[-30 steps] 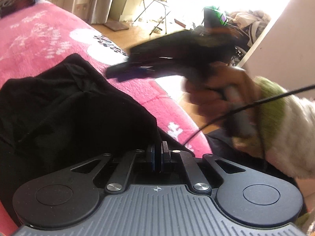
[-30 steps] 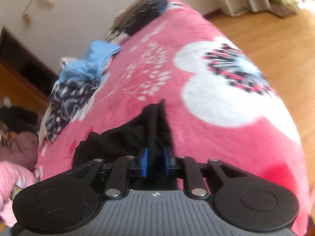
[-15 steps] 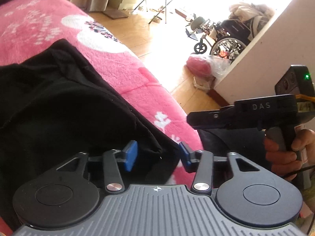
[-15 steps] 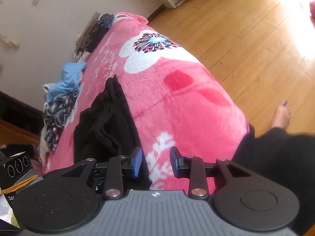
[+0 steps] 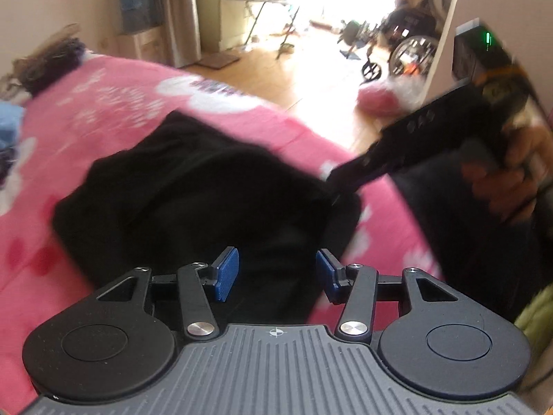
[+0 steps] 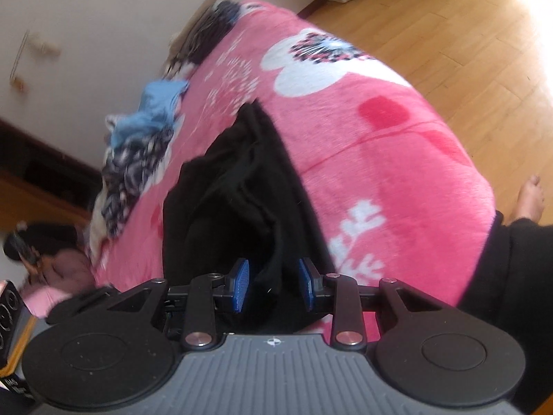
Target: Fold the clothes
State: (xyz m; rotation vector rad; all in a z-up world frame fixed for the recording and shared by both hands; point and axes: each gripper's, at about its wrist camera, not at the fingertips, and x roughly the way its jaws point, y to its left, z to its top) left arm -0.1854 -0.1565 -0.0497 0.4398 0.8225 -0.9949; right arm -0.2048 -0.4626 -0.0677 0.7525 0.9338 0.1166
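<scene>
A black garment (image 5: 193,190) lies bunched in folds on a pink flowered blanket (image 5: 103,110). My left gripper (image 5: 276,273) hovers over the garment's near edge, open, its blue pads wide apart and clear of the cloth. In the left wrist view a hand (image 5: 504,180) holds my right gripper (image 5: 337,186) at the right, its tips at the garment's right edge. In the right wrist view the black garment (image 6: 235,190) runs lengthwise away from me. My right gripper (image 6: 273,285) is open there, with a fold of black cloth between the pads but not pinched.
A heap of blue and patterned clothes (image 6: 145,128) lies on the blanket (image 6: 380,138) beyond the garment, with a dark pile (image 6: 214,31) by the wall. The bed's edge drops to a wooden floor (image 6: 466,34), where a bare foot (image 6: 530,197) stands. A wheelchair (image 5: 401,52) is far off.
Both grippers were shut on black cloth a second ago and have let go. The left one drew back from the garment. The right one swung off over the blanket, then back over the garment's edge.
</scene>
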